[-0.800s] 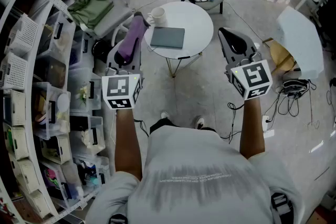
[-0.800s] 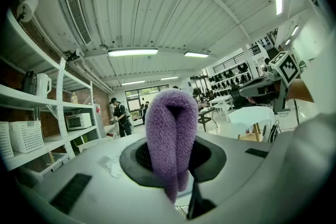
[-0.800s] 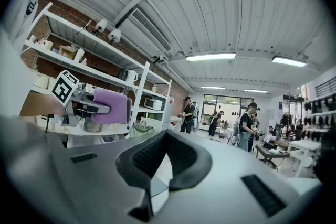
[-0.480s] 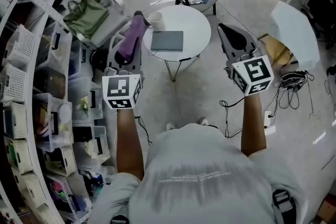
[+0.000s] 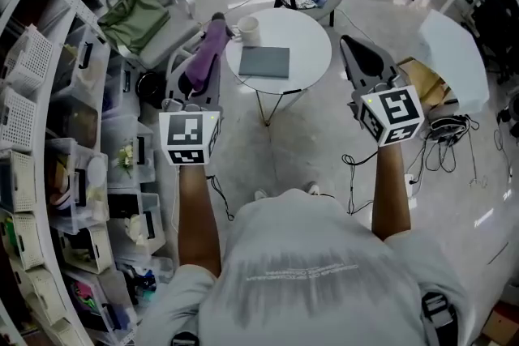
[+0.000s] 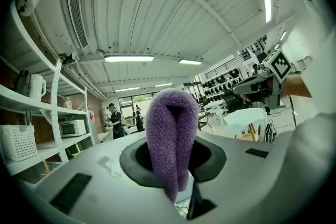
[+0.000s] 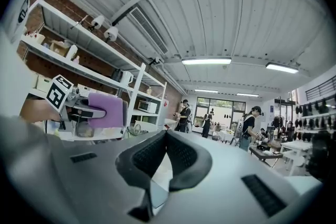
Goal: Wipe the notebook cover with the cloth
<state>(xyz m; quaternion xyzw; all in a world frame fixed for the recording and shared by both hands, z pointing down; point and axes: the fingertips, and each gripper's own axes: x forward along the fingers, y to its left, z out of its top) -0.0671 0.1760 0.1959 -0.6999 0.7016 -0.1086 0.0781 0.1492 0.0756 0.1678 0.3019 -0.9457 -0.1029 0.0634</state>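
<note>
Barely shifted, left tool (image 6: 170, 157) pinches purple cloth (image 6: 170, 123), which hides its tips; right tool (image 7: 165, 139) pressed together.

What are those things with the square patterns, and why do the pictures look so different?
A person holds a grabbing tool in each hand; the patterned cubes belong to the tools. The head view comes from a camera on the person's head, looking down. The two gripper views come from cameras riding on the tools. The left gripper has its fingers shut on a fluffy purple cloth. The right gripper has its fingers shut on nothing. Ahead stands a round white table with a grey notebook and a cup.
</note>
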